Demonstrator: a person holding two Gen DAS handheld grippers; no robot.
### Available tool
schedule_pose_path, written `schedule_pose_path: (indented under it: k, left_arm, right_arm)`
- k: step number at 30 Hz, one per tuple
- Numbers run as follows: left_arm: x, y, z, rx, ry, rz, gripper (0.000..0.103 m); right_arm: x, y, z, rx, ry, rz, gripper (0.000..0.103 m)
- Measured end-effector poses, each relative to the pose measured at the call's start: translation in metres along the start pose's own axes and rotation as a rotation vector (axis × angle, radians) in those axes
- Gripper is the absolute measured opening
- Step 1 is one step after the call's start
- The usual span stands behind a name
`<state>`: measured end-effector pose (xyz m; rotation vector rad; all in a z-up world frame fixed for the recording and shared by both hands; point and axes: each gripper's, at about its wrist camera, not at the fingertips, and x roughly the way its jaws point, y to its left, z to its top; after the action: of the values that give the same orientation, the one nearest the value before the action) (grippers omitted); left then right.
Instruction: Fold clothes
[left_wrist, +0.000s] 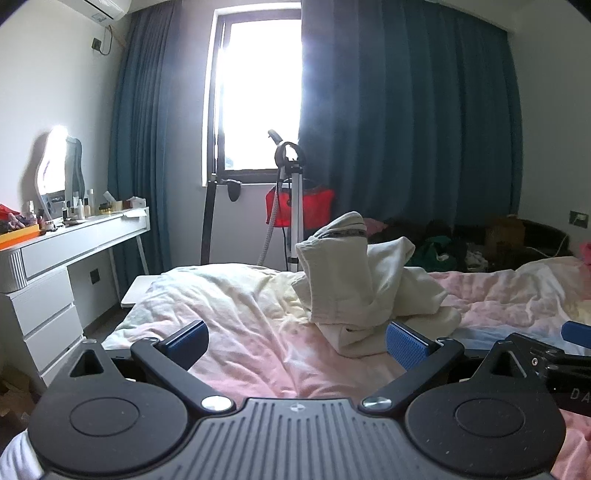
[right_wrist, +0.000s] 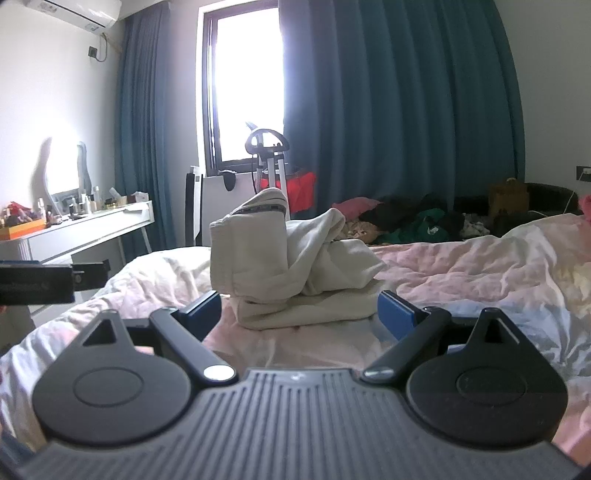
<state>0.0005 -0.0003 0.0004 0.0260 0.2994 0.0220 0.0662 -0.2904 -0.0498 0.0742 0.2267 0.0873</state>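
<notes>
Left wrist view, contents by size. Blue curtains (left_wrist: 406, 129): drawn across the back wall, parted at a bright window (left_wrist: 258, 92). Bed (left_wrist: 240, 314): covered with a rumpled pink and cream quilt, filling the middle ground. White desk (left_wrist: 85, 236): along the left wall, drawers below, carrying bottles and a lit mirror (left_wrist: 55, 162). Clothes heap (left_wrist: 443, 243): dark and green items behind the bed, right of centre. Red bag (left_wrist: 314, 210): under the window, behind a metal stand (left_wrist: 295, 206). White garment (left_wrist: 365, 280): crumpled on the quilt near the bed's middle, one banded end standing upright, lower part lying flat; just ahead of both tools, touching neither. Left tongs (left_wrist: 297, 341): blue pads spread wide apart, nothing between them, above the quilt. Right wrist view: right tongs (right_wrist: 299, 312), pads likewise wide apart and empty, framing the white garment (right_wrist: 288, 254), which lies just beyond the tips; part of the left tool shows at the left edge.
</notes>
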Motion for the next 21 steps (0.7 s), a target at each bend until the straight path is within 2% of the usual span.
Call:
schedule_pose_path:
  k: [3, 5, 7, 11, 21]
  left_arm:
    - [0.004, -0.012, -0.001, 0.045, -0.001, 0.019, 0.103]
    - [0.012, -0.012, 0.004, 0.034, 0.023, 0.006, 0.103]
    - [0.002, -0.006, 0.005, 0.013, -0.007, -0.001, 0.103]
    - [-0.006, 0.002, 0.002, 0.003, -0.016, -0.011, 0.103]
    - [-0.001, -0.001, 0.0, 0.016, -0.002, -0.005, 0.103]
  right_arm:
    - [-0.001, -0.001, 0.001, 0.007, -0.013, 0.001, 0.093]
    - [0.001, -0.001, 0.001, 0.005, -0.013, 0.001, 0.093]
    - [0.003, -0.002, 0.001, 0.004, -0.01, 0.002, 0.093]
    - [0.0, -0.004, -0.004, 0.011, -0.008, -0.001, 0.093]
    - [0.003, -0.006, -0.001, 0.03, 0.003, -0.01, 0.093]
